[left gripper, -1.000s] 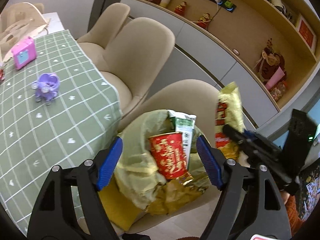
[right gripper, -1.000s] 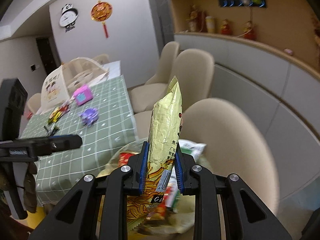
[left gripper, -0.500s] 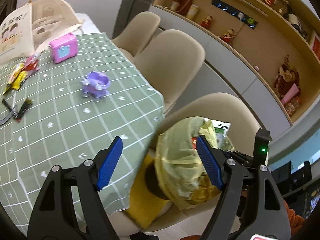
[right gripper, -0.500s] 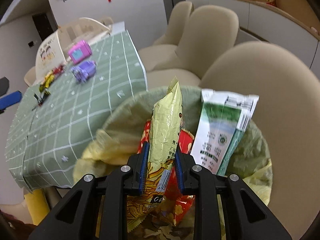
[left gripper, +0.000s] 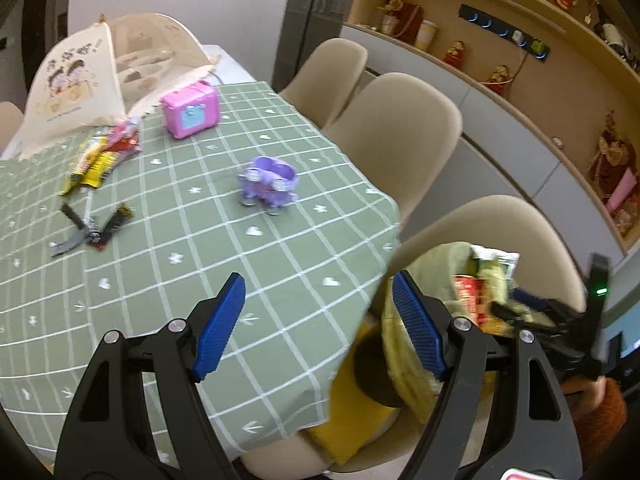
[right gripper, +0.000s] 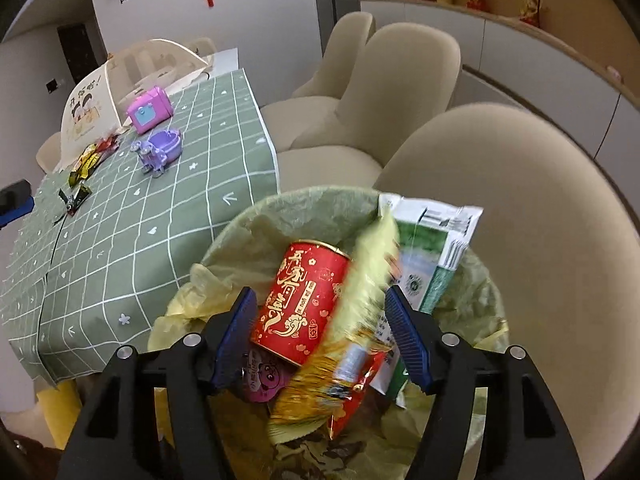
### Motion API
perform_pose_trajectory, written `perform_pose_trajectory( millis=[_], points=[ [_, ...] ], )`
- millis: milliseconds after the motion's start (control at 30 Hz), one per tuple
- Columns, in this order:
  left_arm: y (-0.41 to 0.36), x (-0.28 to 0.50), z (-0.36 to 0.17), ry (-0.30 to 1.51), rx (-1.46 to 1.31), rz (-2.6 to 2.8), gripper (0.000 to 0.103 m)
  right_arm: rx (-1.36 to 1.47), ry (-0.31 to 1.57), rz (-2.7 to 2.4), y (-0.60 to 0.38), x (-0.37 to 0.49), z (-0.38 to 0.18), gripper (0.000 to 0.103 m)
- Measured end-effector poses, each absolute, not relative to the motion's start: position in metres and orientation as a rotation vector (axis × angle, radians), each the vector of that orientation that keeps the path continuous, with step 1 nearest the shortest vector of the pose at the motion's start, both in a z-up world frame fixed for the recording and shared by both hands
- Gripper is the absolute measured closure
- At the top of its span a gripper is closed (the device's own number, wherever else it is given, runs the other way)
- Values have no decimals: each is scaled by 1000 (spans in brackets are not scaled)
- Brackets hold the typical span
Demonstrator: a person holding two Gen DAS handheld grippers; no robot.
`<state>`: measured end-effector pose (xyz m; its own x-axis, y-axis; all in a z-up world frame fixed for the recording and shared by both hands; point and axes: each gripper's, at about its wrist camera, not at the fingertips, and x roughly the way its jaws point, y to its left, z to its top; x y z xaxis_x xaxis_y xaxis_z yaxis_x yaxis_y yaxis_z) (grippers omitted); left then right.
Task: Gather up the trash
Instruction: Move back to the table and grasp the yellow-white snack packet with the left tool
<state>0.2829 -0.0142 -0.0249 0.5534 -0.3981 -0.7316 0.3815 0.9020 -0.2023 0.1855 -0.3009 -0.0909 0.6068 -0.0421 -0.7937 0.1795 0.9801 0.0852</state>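
My right gripper [right gripper: 322,332] is open over a bin lined with a yellow-green bag [right gripper: 288,220]. A gold snack bag [right gripper: 356,320], blurred, falls free between its fingers into the bin. A red can [right gripper: 300,296] and a green-white packet [right gripper: 424,256] lie inside. My left gripper [left gripper: 316,328] is open and empty above the table's near corner. Snack wrappers [left gripper: 100,152] and a dark wrapper [left gripper: 92,228] lie on the green checked tablecloth [left gripper: 160,272]. The bin [left gripper: 440,300] shows at right in the left wrist view, with the right gripper [left gripper: 540,312] over it.
A purple toy [left gripper: 268,184], a pink box [left gripper: 190,110] and a mesh food cover [left gripper: 100,76] sit on the table. Beige chairs [right gripper: 520,220] stand along the table's right side; the bin rests on the nearest one. A shelf unit lines the far wall.
My right gripper has opened and let go of the gold snack bag, which drops into the bin. My left gripper has swung left, from over the bin to over the table.
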Motion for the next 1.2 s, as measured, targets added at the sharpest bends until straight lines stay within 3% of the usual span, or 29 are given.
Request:
perform_pose_trajectory(
  millis=[433, 933, 1200],
  points=[
    [57, 288, -10, 787, -51, -284, 31, 70, 792, 107, -218, 232, -19, 38],
    [169, 328, -2, 742, -124, -159, 31, -68, 750, 305, -70, 310, -14, 38],
    [244, 389, -38, 808, -294, -235, 31, -57, 797, 199, -31, 356, -25, 38]
  ],
)
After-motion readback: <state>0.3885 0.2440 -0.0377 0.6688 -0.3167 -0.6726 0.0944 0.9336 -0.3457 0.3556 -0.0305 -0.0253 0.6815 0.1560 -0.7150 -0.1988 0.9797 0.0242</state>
